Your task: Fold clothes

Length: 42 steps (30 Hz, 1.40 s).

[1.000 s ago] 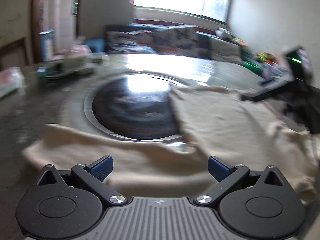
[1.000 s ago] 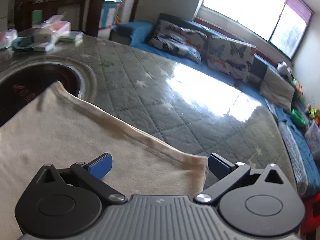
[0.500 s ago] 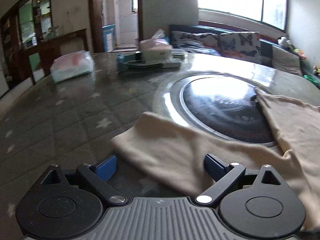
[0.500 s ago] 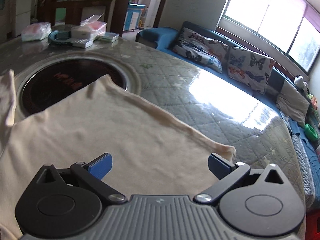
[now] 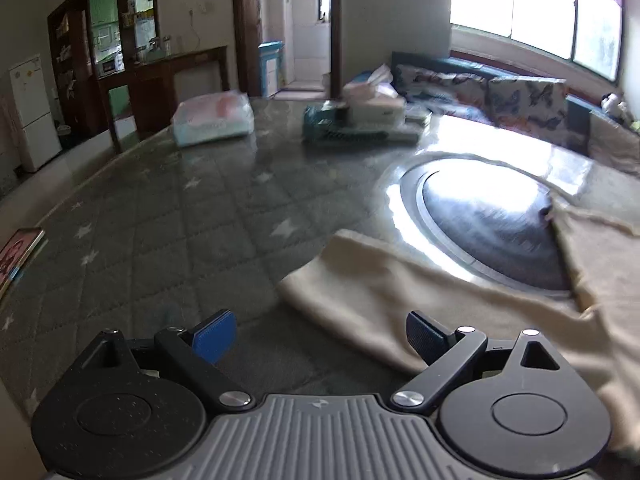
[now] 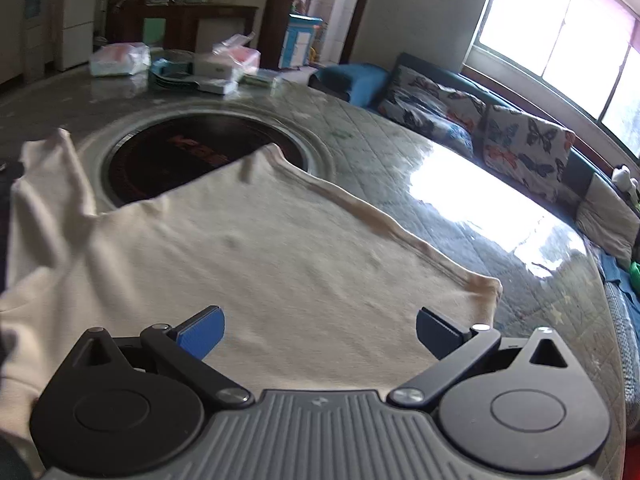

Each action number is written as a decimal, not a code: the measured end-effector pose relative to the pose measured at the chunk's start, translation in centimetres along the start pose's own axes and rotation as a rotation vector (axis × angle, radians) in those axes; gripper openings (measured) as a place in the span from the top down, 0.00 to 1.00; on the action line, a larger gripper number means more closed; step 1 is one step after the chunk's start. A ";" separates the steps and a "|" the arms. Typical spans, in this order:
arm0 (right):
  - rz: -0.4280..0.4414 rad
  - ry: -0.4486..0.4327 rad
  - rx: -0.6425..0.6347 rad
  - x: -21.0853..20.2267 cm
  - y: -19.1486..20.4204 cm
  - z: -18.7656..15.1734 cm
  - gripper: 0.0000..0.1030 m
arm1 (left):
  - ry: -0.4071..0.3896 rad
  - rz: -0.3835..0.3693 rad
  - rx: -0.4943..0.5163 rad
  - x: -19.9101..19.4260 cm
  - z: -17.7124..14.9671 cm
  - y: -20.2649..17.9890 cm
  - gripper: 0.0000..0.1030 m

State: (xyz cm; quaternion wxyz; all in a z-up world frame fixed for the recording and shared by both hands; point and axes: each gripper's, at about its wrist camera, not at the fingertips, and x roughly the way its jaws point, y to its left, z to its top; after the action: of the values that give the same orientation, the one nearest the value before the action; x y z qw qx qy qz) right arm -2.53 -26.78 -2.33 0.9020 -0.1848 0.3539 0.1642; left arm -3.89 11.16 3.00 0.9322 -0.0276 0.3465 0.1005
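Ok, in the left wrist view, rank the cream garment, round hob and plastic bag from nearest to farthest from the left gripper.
1. Cream garment, just ahead of the left gripper, to the right.
2. Round hob, beyond it, right.
3. Plastic bag, far side of the table, left.

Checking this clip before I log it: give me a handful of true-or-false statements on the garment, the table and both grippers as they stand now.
1. The cream garment lies spread on the quilted table. True.
2. The left gripper is clamped on the sleeve. False: its jaws stand wide apart with nothing pressed between them.
3. Part of the garment covers the dark round inset in the table. True.
4. The right gripper is shut. False: its jaws are wide open above the cloth.
5. A tissue box sits at the far side of the table. True.
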 end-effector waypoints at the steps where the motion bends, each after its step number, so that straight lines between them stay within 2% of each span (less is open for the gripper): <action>1: 0.012 0.002 0.001 -0.2 0.2 -0.1 0.00 | -0.005 0.006 0.022 0.2 0.1 -0.4 0.08; 6: 0.052 0.019 -0.015 -0.8 1.1 -0.6 0.00 | -0.016 0.044 0.128 1.4 0.3 -2.2 0.08; 9: 0.068 0.028 -0.019 -1.4 1.4 -1.2 0.00 | 0.008 0.067 0.118 2.3 0.5 -1.5 0.05; 13: 0.096 0.051 -0.031 -2.1 1.9 -2.3 0.00 | 0.001 0.145 0.124 2.3 0.3 -0.5 0.05; 16: 0.130 0.067 -0.071 -2.6 2.9 -2.9 0.00 | 0.006 0.167 0.101 2.1 0.1 0.5 0.05; 19: 0.186 0.044 -0.117 -3.4 4.2 -2.7 0.00 | 0.022 0.161 0.066 2.2 0.4 1.5 0.05; 22: 0.256 -0.002 -0.152 -4.0 5.4 -1.5 0.00 | 0.021 0.165 0.076 2.4 0.6 1.4 0.05; 29: 0.552 -0.038 -0.257 -2.6 11.6 2.7 0.00 | 0.011 0.178 0.111 3.3 1.2 1.1 0.05; 32: 0.578 -0.036 -0.325 -1.4 13.9 3.4 0.00 | 0.012 0.179 0.111 3.7 1.4 1.3 0.05; 36: 0.620 0.027 -0.312 0.6 15.7 3.9 0.00 | 0.013 0.179 0.112 4.1 1.8 1.4 0.05; 42: 0.713 0.027 -0.375 -0.6 17.3 2.5 0.00 | 0.017 0.176 0.113 4.5 2.2 1.7 0.04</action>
State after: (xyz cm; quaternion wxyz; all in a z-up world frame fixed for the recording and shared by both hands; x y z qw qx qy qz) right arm -8.88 -10.53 -3.95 0.7344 -0.2142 0.3715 0.5260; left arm 0.47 13.85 1.79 0.9169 0.0546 0.3606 0.1623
